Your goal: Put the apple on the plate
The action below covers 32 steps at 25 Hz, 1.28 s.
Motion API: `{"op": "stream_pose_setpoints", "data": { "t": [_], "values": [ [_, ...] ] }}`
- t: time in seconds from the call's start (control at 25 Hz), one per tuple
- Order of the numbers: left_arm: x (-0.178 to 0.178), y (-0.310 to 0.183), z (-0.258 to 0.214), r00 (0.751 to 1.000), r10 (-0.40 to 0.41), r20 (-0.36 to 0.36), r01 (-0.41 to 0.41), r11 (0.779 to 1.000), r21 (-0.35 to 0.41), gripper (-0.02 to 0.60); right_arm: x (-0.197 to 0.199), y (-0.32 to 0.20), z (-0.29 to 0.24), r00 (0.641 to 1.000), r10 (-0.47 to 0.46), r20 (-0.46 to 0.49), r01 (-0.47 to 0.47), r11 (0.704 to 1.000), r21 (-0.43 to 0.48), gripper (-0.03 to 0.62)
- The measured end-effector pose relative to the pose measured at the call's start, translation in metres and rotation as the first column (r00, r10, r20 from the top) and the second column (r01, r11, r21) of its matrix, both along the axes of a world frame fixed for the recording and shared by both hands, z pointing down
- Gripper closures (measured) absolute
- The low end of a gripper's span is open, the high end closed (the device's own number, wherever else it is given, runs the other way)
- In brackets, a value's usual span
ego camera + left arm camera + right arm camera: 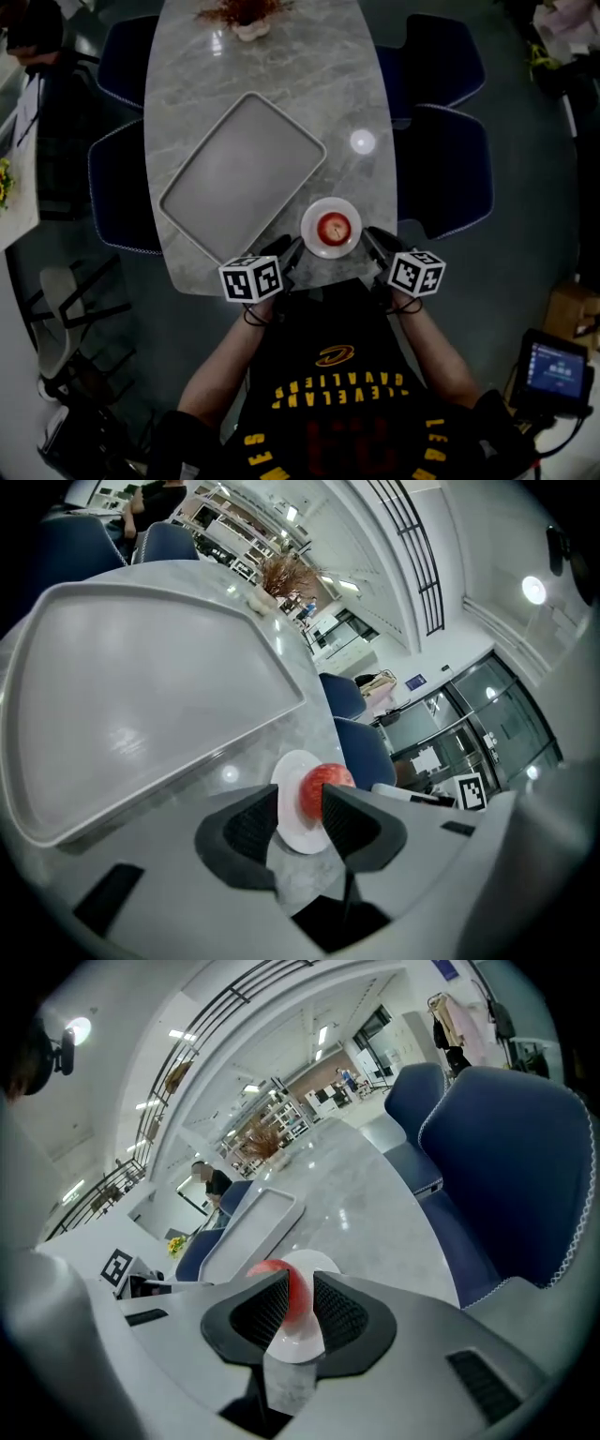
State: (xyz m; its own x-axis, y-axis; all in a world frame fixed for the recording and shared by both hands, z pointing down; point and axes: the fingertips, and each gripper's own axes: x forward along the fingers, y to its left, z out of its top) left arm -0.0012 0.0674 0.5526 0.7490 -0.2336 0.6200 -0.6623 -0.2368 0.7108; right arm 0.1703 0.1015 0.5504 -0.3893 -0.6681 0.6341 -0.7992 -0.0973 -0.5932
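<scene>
A red apple (332, 226) sits on a small white plate (309, 236) near the front edge of the grey marble table (281, 66). My left gripper (289, 251) hovers just left of the plate, open, with nothing between its pads. In the left gripper view the apple (323, 785) and plate (289, 810) lie beyond the open left gripper (300, 822). My right gripper (377, 246) is just right of the plate. Its view shows the right gripper (300, 1312) with pads a little apart and empty, the apple (266, 1267) on the plate (317, 1264) ahead.
A large grey tray (239, 173) lies empty on the table behind and left of the plate. A dried flower arrangement (246, 14) stands at the far end. Dark blue chairs (450, 169) flank the table on both sides. The person's torso is close against the front edge.
</scene>
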Motion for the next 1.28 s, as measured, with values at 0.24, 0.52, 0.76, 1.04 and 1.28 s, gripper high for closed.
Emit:
{"op": "stream_pose_setpoints", "data": {
  "t": [0.24, 0.52, 0.76, 1.04, 1.28],
  "values": [
    [-0.010, 0.009, 0.006, 0.999, -0.037, 0.019, 0.038, 0.998, -0.056, 0.436, -0.012, 0.020, 0.017, 0.999, -0.049, 0.011, 0.050, 0.995, -0.087, 0.513],
    [0.012, -0.003, 0.036, 0.997, -0.060, 0.050, 0.065, 0.992, -0.111, 0.436, 0.003, 0.010, 0.052, 0.996, -0.078, 0.039, 0.083, 0.986, -0.145, 0.513],
    [0.014, 0.003, 0.037, 0.997, -0.066, 0.046, 0.072, 0.987, -0.140, 0.436, -0.002, 0.018, 0.055, 0.996, -0.063, 0.066, 0.074, 0.982, -0.175, 0.513],
    [0.015, 0.007, 0.038, 0.995, -0.099, -0.004, 0.096, 0.972, -0.215, 0.437, -0.008, 0.017, 0.053, 0.994, -0.034, 0.106, 0.055, 0.978, -0.202, 0.513],
    [0.019, 0.012, 0.039, 0.997, -0.081, -0.006, 0.078, 0.970, -0.230, 0.437, -0.006, 0.013, 0.047, 0.992, 0.009, 0.127, 0.018, 0.978, -0.209, 0.514]
  ]
}}
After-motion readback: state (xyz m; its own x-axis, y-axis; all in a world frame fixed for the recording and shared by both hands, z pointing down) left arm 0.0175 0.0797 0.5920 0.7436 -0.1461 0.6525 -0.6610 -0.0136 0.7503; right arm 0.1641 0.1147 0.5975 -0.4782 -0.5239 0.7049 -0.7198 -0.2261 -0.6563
